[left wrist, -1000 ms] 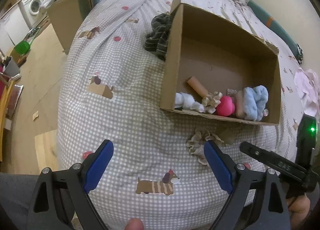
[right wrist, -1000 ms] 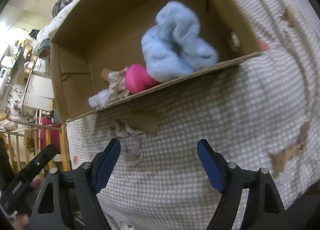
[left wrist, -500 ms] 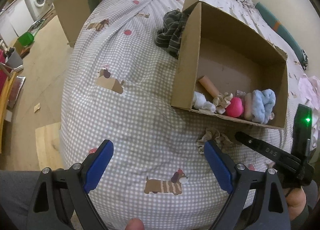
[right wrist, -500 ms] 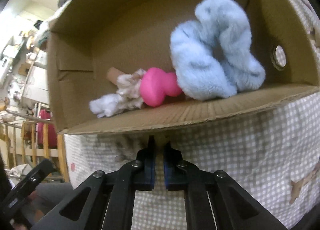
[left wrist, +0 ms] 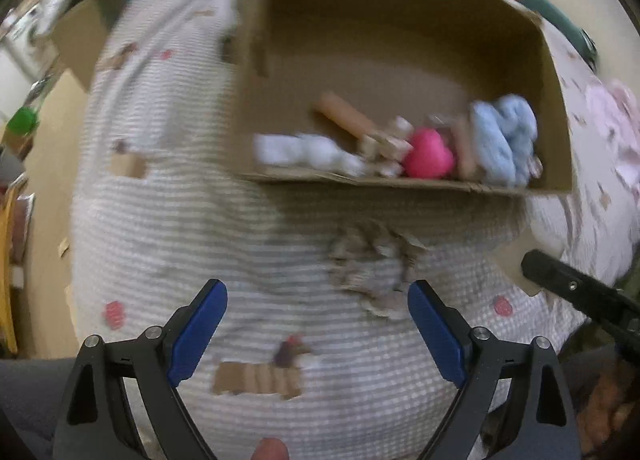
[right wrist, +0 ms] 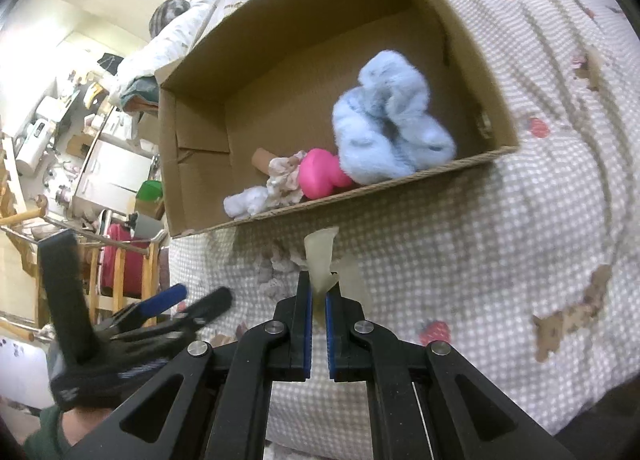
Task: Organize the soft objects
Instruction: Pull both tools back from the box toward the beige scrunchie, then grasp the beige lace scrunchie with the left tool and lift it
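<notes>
Right gripper [right wrist: 318, 310] pinches a pale band [right wrist: 320, 256] near the box [right wrist: 408, 180], left gripper [left wrist: 316, 324] gapes empty over the scrunchie [left wrist: 374, 268]; next, drop it in.

The open brown cardboard box [right wrist: 192, 164] has much bare floor at its back and left side. Along its near wall lie a fluffy light blue scrunchie [right wrist: 390, 128], a pink rounded toy [right wrist: 320, 174] and a beige frilly scrunchie [right wrist: 282, 180], so this edge is crowded. In front of the box, the grey checked bedspread [left wrist: 168, 220] is free on the left; a grey ruffled scrunchie [left wrist: 374, 264] lies near the middle.
</notes>
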Available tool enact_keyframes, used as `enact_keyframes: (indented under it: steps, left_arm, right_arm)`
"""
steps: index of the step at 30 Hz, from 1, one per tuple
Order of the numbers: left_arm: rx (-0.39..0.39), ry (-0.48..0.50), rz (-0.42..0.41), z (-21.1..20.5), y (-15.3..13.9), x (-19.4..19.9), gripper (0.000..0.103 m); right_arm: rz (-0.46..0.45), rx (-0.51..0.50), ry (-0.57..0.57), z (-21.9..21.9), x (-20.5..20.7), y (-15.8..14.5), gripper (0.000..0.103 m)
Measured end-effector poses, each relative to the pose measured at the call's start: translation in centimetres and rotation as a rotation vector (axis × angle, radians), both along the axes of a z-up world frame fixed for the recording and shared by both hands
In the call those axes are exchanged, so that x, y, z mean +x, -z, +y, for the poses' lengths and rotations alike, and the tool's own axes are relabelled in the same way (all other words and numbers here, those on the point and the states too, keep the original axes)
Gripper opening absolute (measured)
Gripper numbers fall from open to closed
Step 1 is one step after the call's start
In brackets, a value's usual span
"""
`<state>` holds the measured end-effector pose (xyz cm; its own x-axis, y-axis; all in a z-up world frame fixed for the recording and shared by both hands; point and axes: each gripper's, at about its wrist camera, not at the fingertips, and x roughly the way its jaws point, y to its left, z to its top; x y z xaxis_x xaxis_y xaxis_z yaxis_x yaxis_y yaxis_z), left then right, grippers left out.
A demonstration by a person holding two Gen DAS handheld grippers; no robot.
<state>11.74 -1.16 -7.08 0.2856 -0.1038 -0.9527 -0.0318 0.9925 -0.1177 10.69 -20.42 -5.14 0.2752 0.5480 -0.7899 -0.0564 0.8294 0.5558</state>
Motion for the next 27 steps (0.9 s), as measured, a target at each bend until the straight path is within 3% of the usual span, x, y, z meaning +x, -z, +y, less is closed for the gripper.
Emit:
enact_keyframes:
  steps: [6,8,10,12,13,15,16,17,18,20,27]
  left_arm:
    - [-0.001,0.043,0.047,-2.9,3.0,1.3,0.091]
    - [0.038,0.06,0.058,-3.8,4.0,1.7,0.091]
    - [0.125,0.075,0.047,-4.4,4.7,2.0,0.091]
    - [0.151,0.075,0.039,-4.2,5.0,2.2,0.088]
    - [0.137,0.059,0.032,-3.7,4.9,2.4,0.082]
    - [0.126,0.028,0.019,-2.7,4.5,2.5,0.044]
    - [0.12,0.017,0.009,-2.1,4.2,2.5,0.033]
    - [0.118,0.009,0.003,-1.8,4.0,2.4,0.014]
    - [0.102,0.002,-0.002,-1.4,3.8,2.4,0.009]
    - [0.029,-0.023,-0.012,-0.3,3.1,2.2,0.009]
    - [-0.057,-0.029,-0.09,2.3,-0.5,-0.4,0.009]
  right_arm:
    - [0.007,-0.011,0.039,-2.6,-0.8,-0.2,0.007]
    - [0.01,-0.005,0.05,-3.1,-0.9,-0.1,0.007]
    - [0.008,-0.004,0.058,-3.3,-1.0,-0.2,0.007]
    - [0.008,-0.004,0.061,-3.5,-1.1,-0.2,0.007]
    - [0.009,-0.011,0.059,-3.4,-1.1,-0.2,0.007]
    - [0.01,-0.024,0.052,-3.3,-1.0,-0.2,0.007]
    - [0.012,-0.027,0.048,-3.2,-1.0,-0.2,0.007]
    - [0.012,-0.03,0.046,-3.0,-0.9,-0.2,0.007]
    - [0.011,-0.033,0.043,-2.9,-0.9,-0.1,0.007]
    - [0.012,-0.035,0.041,-2.9,-0.8,-0.1,0.007]
    - [0.008,-0.037,0.03,-2.6,-1.0,-0.2,0.007]
